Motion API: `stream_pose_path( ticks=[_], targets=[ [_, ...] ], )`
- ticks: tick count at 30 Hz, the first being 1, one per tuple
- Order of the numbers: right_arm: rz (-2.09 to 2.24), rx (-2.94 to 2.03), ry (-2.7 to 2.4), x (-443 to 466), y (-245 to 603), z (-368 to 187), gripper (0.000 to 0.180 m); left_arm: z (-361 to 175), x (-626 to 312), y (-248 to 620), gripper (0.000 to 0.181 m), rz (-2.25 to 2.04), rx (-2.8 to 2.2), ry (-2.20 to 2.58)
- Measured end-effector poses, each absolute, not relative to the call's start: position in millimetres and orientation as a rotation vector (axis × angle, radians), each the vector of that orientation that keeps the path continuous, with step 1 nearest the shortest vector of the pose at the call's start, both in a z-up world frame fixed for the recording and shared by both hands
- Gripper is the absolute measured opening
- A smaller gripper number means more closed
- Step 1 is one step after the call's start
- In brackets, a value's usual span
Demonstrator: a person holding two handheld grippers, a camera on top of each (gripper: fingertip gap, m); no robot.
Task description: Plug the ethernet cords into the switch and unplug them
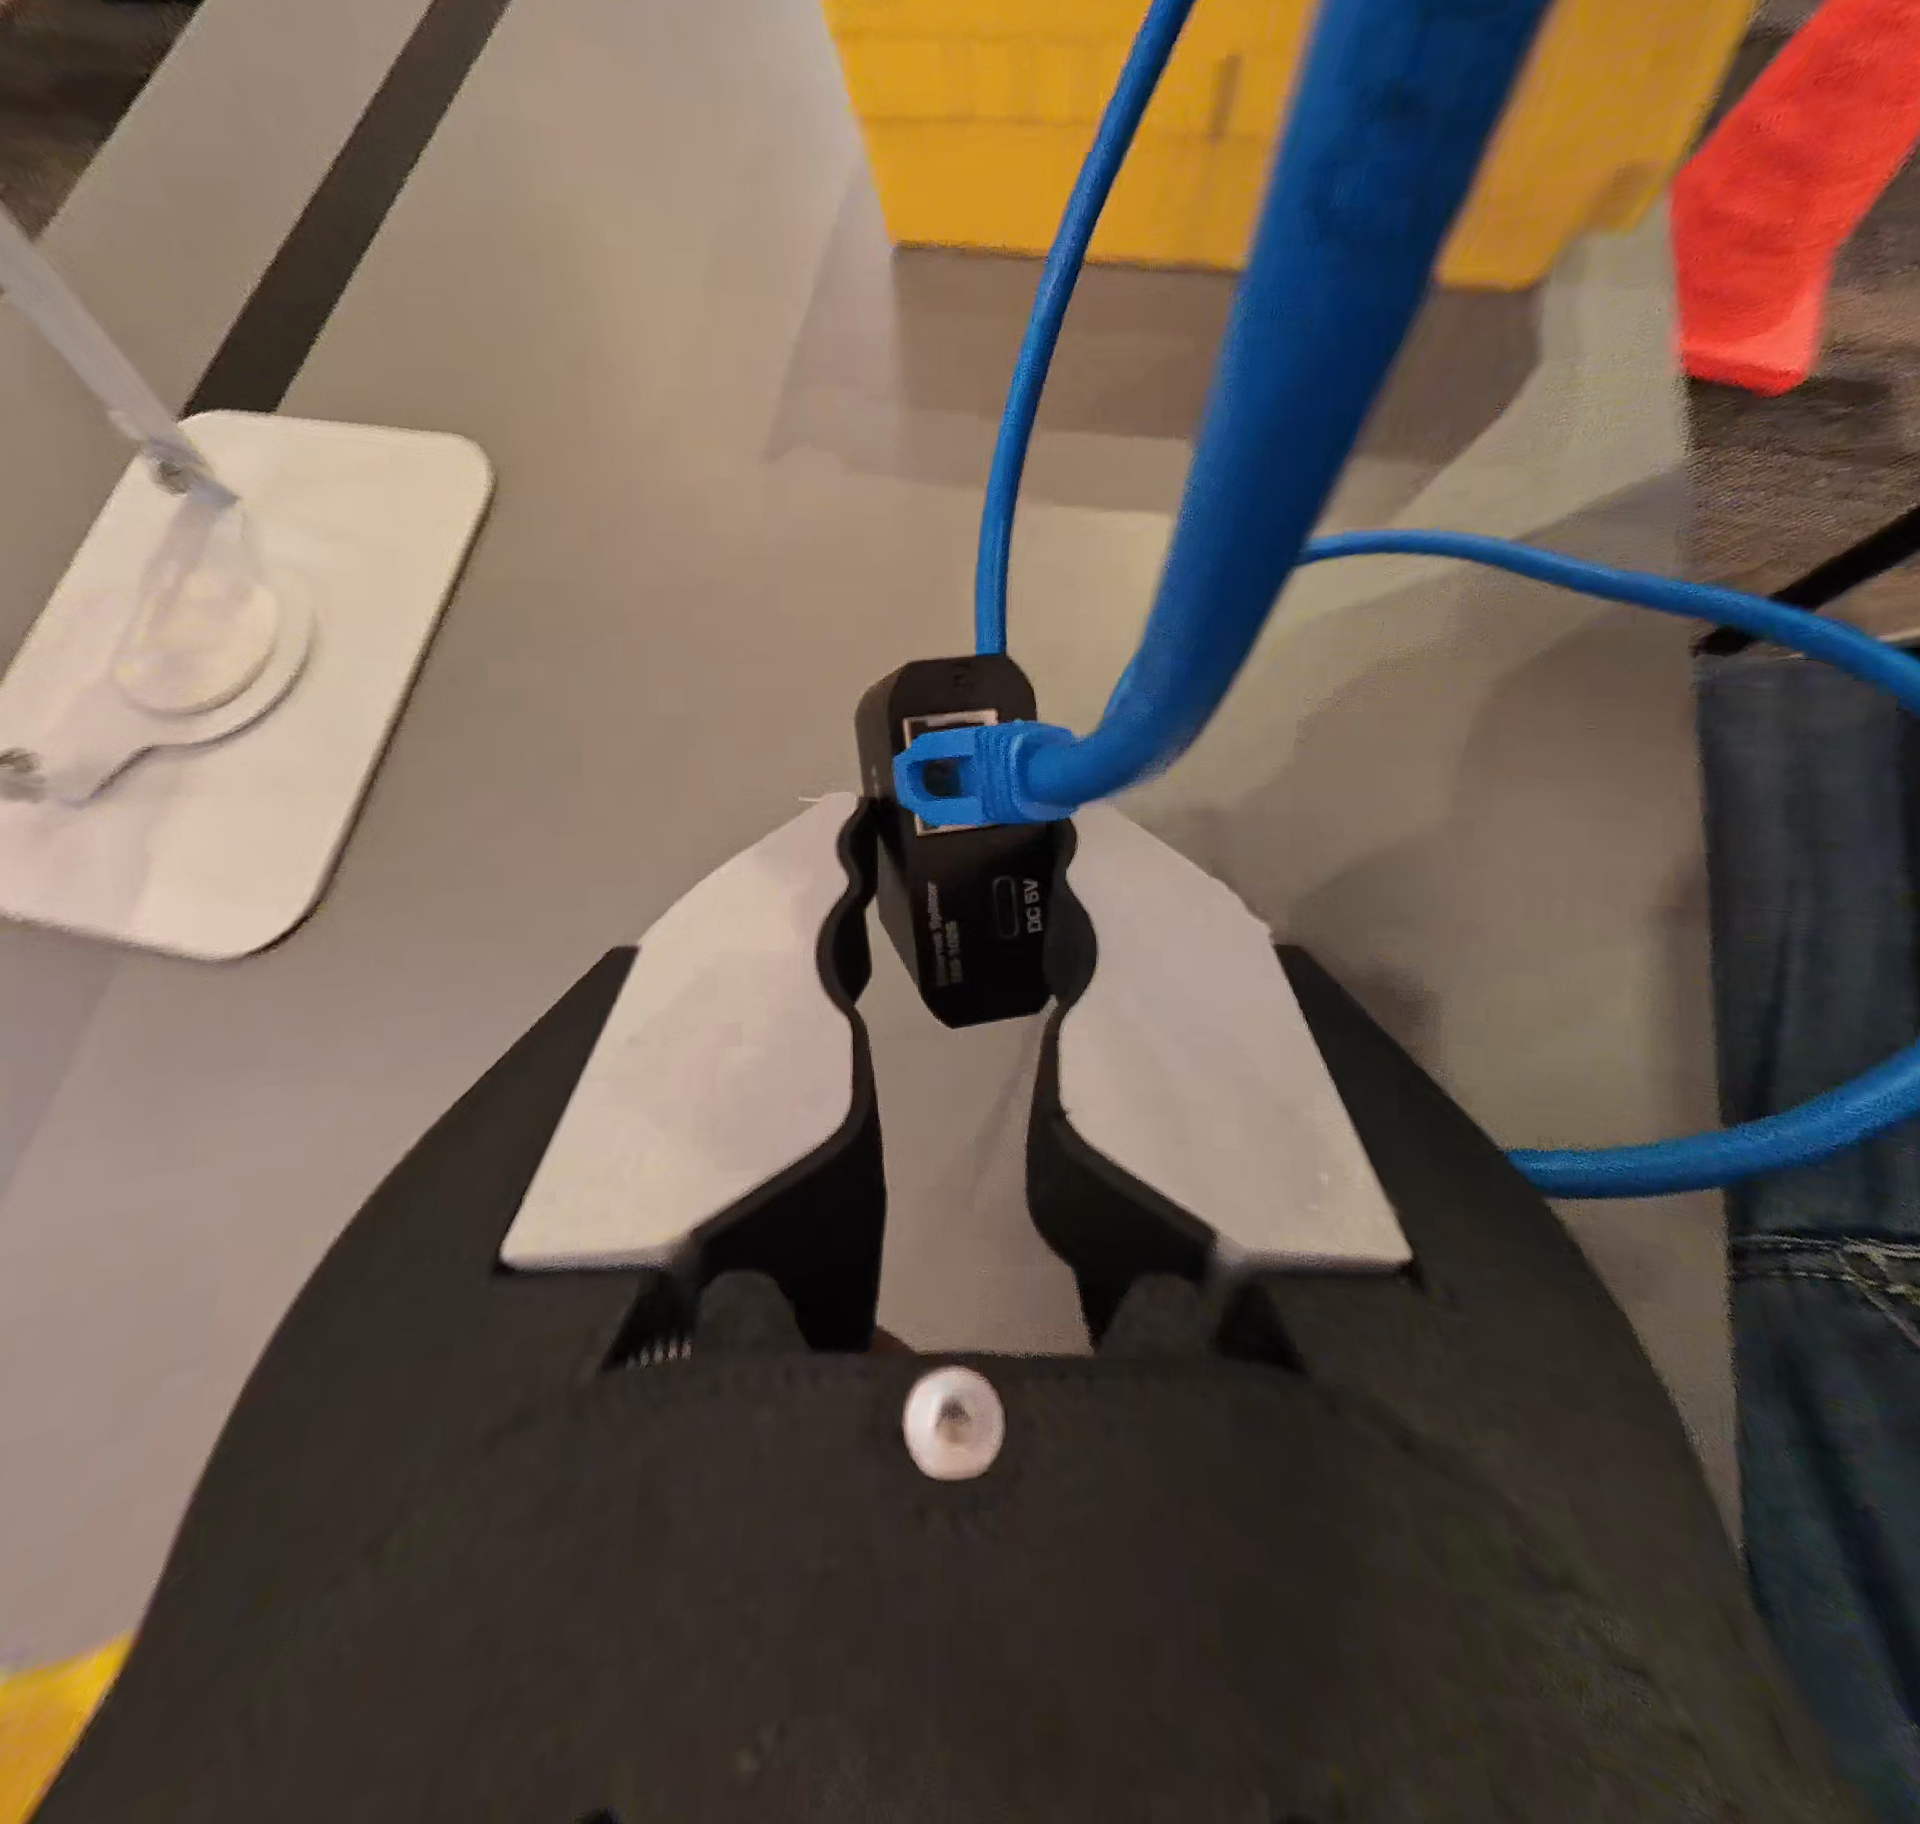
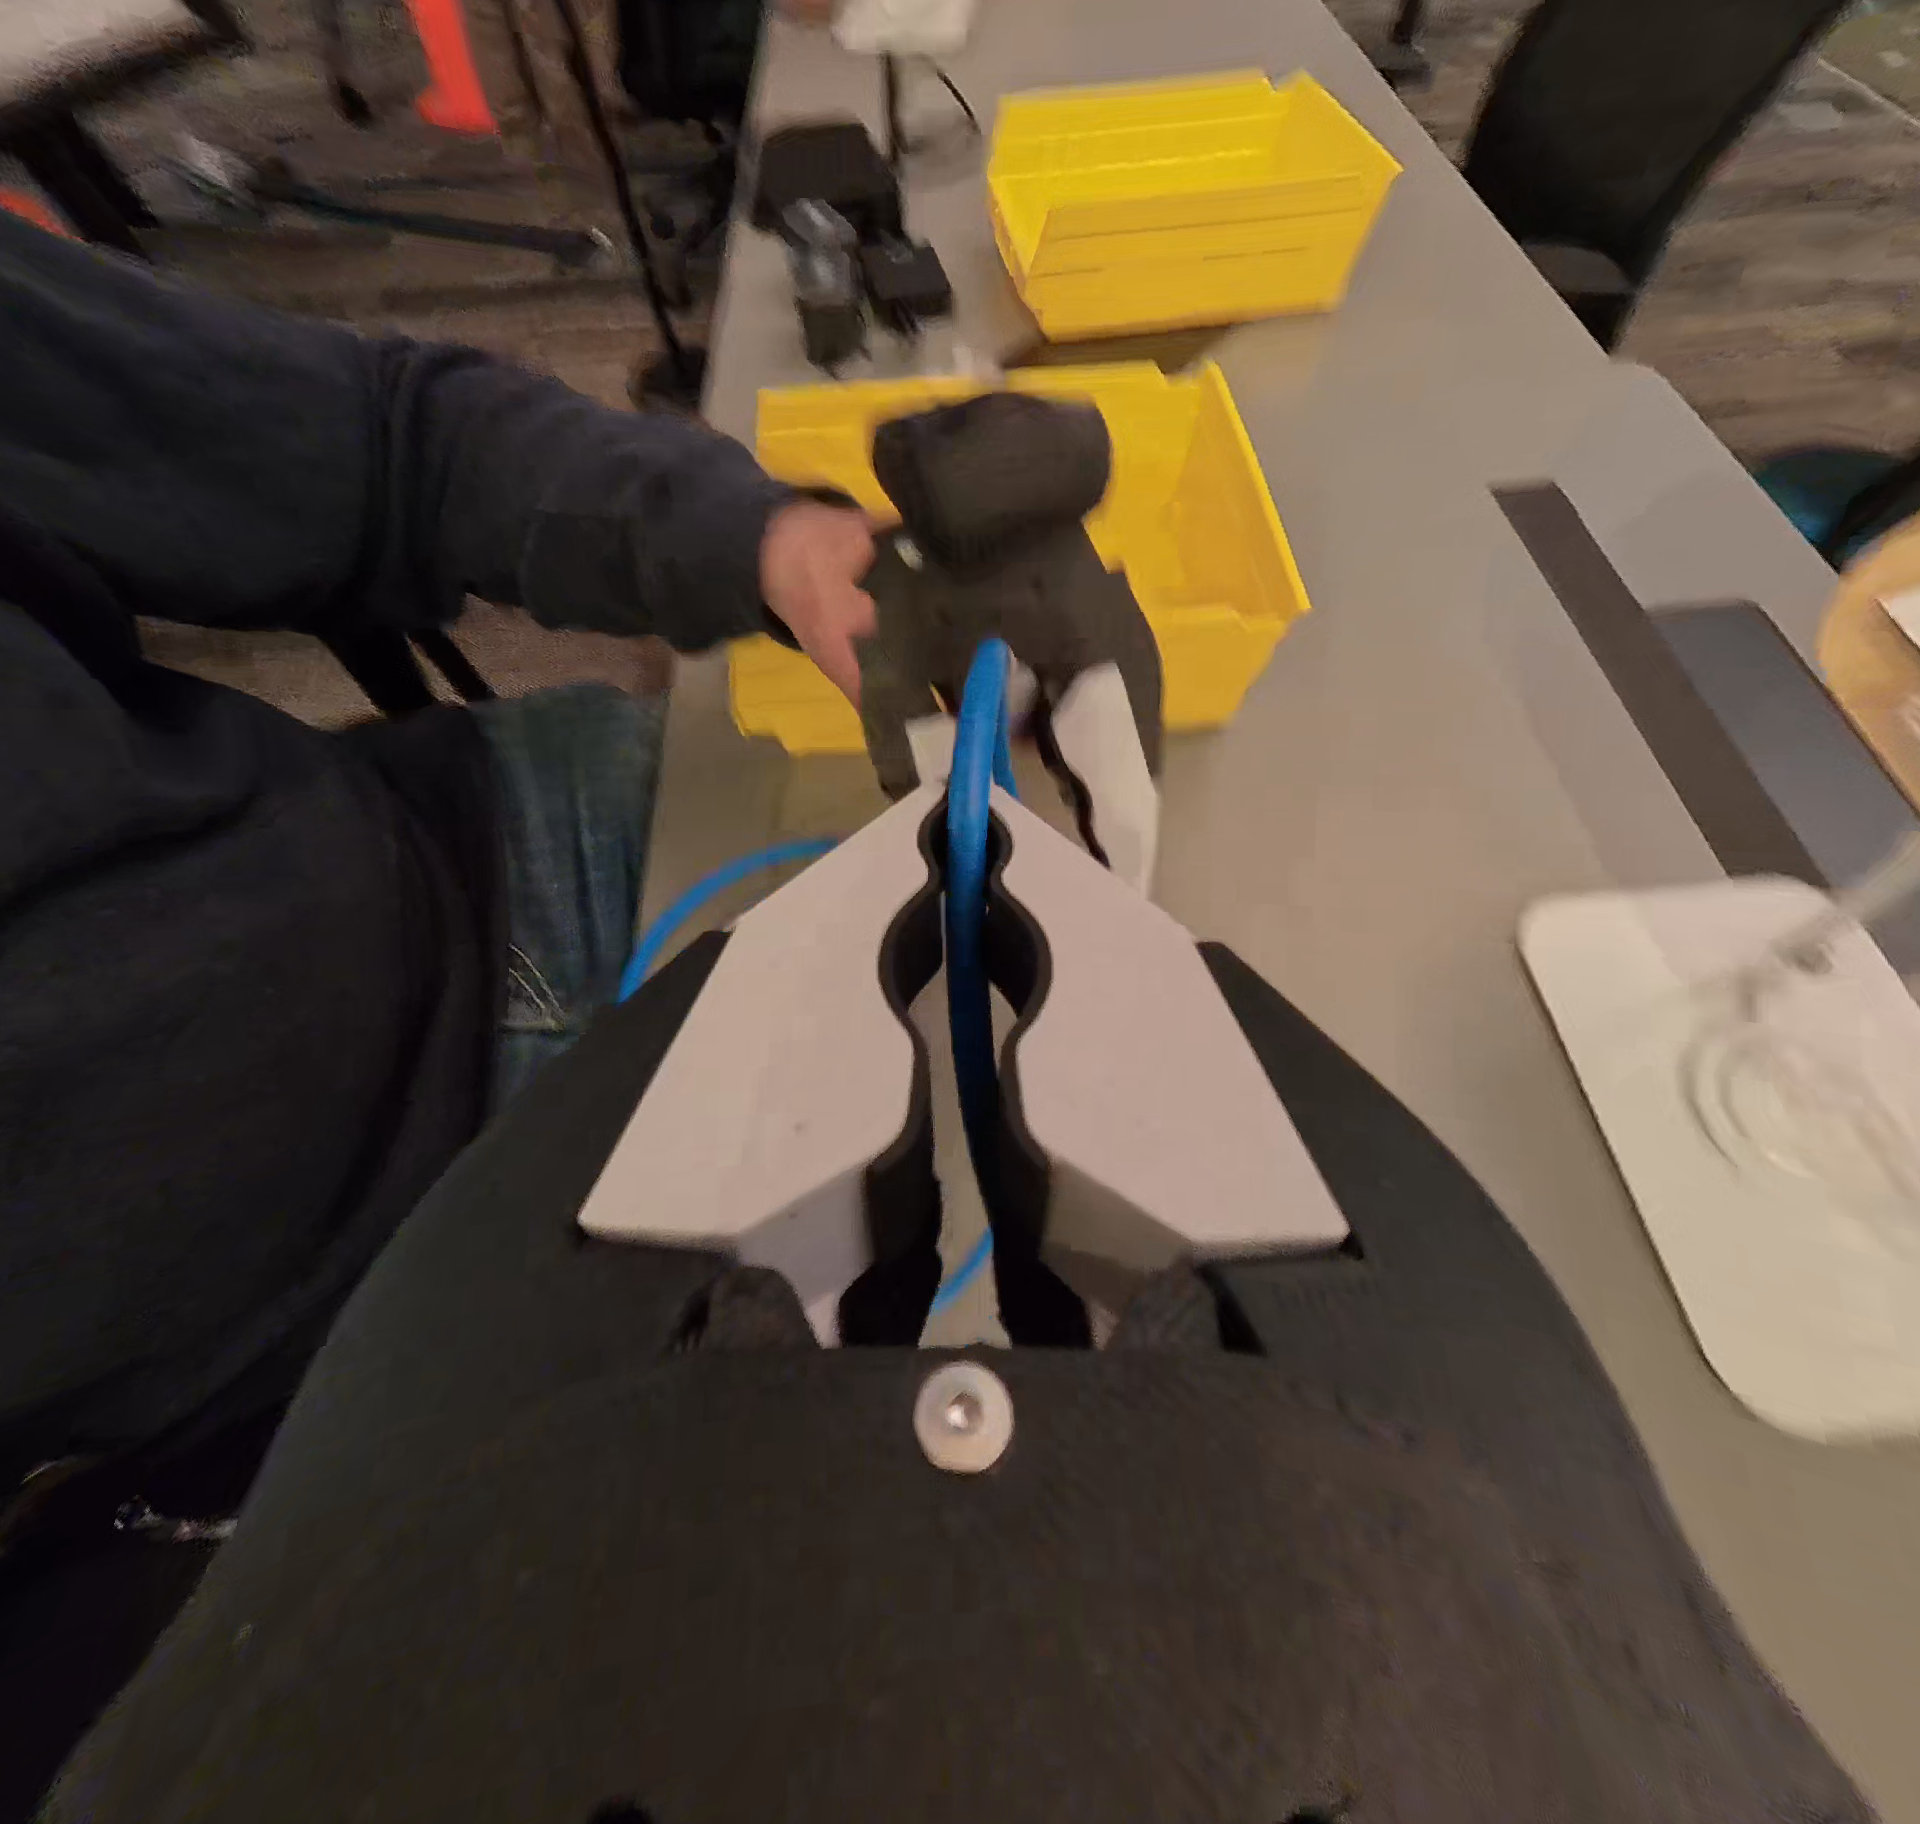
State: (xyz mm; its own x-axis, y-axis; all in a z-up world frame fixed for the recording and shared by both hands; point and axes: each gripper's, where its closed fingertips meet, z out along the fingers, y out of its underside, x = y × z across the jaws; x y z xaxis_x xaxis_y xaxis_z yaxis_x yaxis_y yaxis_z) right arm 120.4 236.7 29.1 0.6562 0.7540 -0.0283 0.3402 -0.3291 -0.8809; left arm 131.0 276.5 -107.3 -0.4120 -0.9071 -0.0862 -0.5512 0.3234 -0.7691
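Left wrist view: the left gripper [image 1: 961,912] is closed to a narrow gap around the near end of the switch [image 1: 961,839], a small black box held up off the grey worktop [image 1: 623,527].
Switch ports: two face the camera, one above the other; a blue plug [image 1: 961,775] sits across them, apparently at or just out of a port, though whether it is latched I cannot tell.
Second cord: a thinner-looking blue cord [image 1: 1023,403] runs from the far end of the switch up and away towards the yellow bin [image 1: 1049,112].
Right wrist view: the right gripper [image 2: 964,839] is nearly closed on the blue ethernet cord [image 2: 966,943], which runs between its fingers [image 2: 831,995] towards the left gripper [image 2: 997,631] farther off.
Person: a hand [image 2: 821,579] and dark sleeve hold that left gripper; the switch itself is hidden here.
Surroundings: two yellow bins [image 2: 1184,205] on the far part of the worktop, a white stand base [image 2: 1621,1099] to the right.
Step in hand: judged to be seating or pulling the near plug, with the far cord already in.
Next move: probably needs the switch held steady while the right gripper moves the cord straight along the port axis; pulling on the cord alone may not free a latch.
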Motion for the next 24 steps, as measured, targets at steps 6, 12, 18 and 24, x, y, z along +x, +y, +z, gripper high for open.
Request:
stream_pose_path(
  ticks=[6, 12, 18, 24],
  targets=[
    [-0.062, -2.098, -0.808, 172.6, 227.1, 14.4, 0.043, -106.3, 115.3, 321.6, 0.028, -0.319, -1.373, 2.083],
    [-0.028, -2.016, -0.959, 115.6, 218.3, 12.7, 0.054, -103.2, 109.7, 313.4, 0.028, -0.272, -1.463, 2.106],
    [-0.075, -1.985, -0.914, 102.4, 254.4, -11.2, 0.004, -98.0, 106.6, 299.6, 0.028, -0.267, -1.443, 2.124],
    [0.08, -1.905, -0.874, 91.0, 252.8, 0.5, 0.001, -85.6, 111.1, 296.9, 0.029, -0.357, -1.348, 2.104]
  ],
)
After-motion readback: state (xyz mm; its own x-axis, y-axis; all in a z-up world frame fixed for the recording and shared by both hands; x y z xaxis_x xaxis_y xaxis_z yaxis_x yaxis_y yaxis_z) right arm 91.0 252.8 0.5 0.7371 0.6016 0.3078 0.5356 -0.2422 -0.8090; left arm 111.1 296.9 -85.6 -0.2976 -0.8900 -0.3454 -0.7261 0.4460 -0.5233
